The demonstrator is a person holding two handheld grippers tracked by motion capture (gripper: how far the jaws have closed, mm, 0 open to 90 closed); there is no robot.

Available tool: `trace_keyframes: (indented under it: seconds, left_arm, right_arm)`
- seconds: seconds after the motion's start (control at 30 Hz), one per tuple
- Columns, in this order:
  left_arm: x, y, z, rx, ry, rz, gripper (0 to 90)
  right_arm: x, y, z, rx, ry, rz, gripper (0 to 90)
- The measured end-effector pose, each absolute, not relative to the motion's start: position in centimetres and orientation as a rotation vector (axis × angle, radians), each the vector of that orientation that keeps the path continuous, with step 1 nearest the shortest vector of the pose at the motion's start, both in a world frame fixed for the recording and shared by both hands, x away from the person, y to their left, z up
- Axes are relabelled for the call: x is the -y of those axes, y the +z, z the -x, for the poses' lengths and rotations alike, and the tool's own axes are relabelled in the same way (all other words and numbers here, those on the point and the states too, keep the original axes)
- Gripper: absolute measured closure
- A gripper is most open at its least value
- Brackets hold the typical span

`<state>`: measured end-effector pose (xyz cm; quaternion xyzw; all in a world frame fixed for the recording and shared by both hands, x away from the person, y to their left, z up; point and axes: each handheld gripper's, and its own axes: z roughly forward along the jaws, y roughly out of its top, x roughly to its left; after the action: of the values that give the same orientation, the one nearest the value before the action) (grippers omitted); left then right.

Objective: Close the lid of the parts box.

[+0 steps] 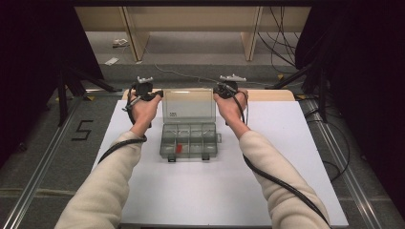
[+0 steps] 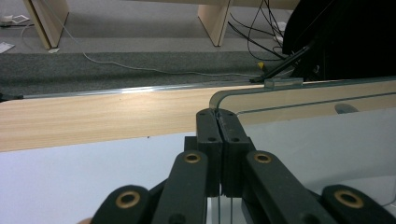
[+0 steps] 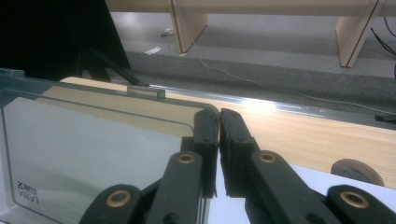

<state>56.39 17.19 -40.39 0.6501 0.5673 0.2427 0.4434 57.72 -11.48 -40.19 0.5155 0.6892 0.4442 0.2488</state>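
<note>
A: Inspecting now. Clear compartment box (image 1: 189, 140) sits mid-worktop (image 1: 286, 191), lid (image 1: 187, 105) standing up at its 12 o'clock side. One small red part (image 1: 179, 147) in a lower-left cell; other cells hold pale bits, too small to ID.

B: Gripper status?

A: Left gripper (image 1: 152, 95) at lid's 9 o'clock upper corner, right gripper (image 1: 225, 90) at the 3 o'clock upper corner. Left gripper view: left gripper (image 2: 218, 113) jaws pinched together on the lid's side edge (image 2: 224, 95), clear panel running between them. Right gripper view: right gripper (image 3: 219, 113) jaws nearly together, thin slit left, lid edge (image 3: 198, 112) sitting in it; reads as gripped.

B: Step in hand?

A: Judged: both corners clamped, lid about to be swung. Which way is unclear; upright lid w/ both corners held suggests closing it toward 6 o'clock onto the tray.

B: Next move reqs?

A: Both hands tip together, same rate, so the thin panel doesn't twist at the hinge. Keep the grip until lid meets tray, then press front latches (image 1: 205, 157) home. Watch the tray sliding on the smooth worktop.
</note>
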Motion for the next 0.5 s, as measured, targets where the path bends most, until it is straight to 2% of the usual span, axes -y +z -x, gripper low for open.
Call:
trace_keyframes:
  seconds: [0.5]
  left_arm:
    - [-17.2, -40.1, -55.2, -1.375, 0.628, -1.607, 88.9]
  right_arm:
    - [11.7, -39.8, -56.1, -1.861, 1.24, -1.372, 87.1]
